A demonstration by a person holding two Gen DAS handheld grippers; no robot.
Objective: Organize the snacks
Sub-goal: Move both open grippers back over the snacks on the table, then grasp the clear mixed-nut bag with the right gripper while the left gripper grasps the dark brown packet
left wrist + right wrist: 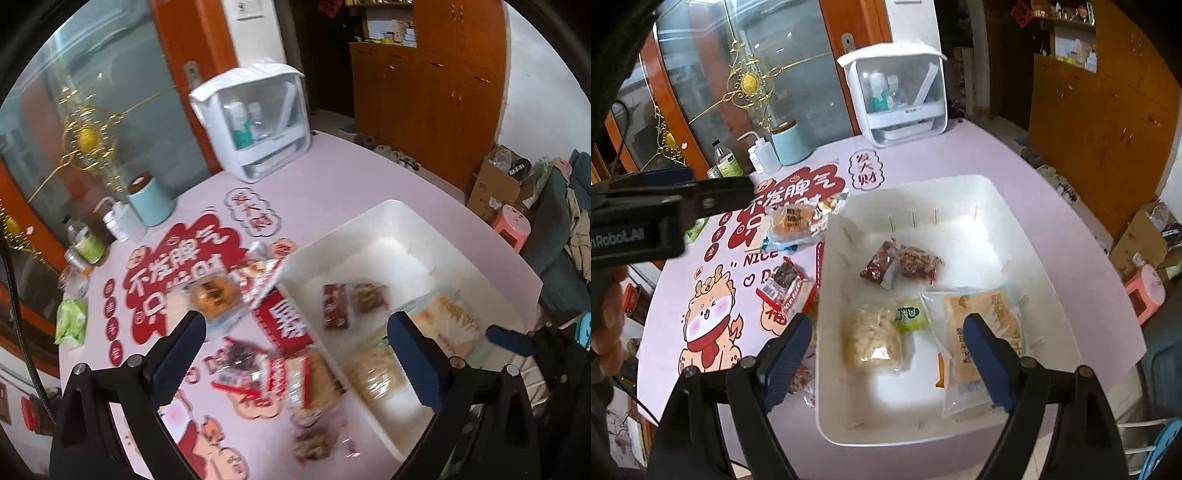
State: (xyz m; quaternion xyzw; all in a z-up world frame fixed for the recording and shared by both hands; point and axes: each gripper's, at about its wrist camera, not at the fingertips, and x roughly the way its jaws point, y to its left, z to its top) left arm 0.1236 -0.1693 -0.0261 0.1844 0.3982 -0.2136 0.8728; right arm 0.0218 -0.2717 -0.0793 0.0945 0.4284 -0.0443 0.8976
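The loose snack packets (786, 286) lay on the table (1004, 158) just left of the white bin (960, 184), nearer the empty, wide-open left gripper (295, 350) than the equally open right gripper (886, 354).

I count one white bin (1004, 206) on the table. Inside the bin I make out five snack packets: two dark red (881, 267), one pale noodle-like block (871, 339), one small green (910, 317), one large yellow (979, 332). Left of the bin lie at least three more packets (792, 223); the blurred ones nearest its corner I cannot count.
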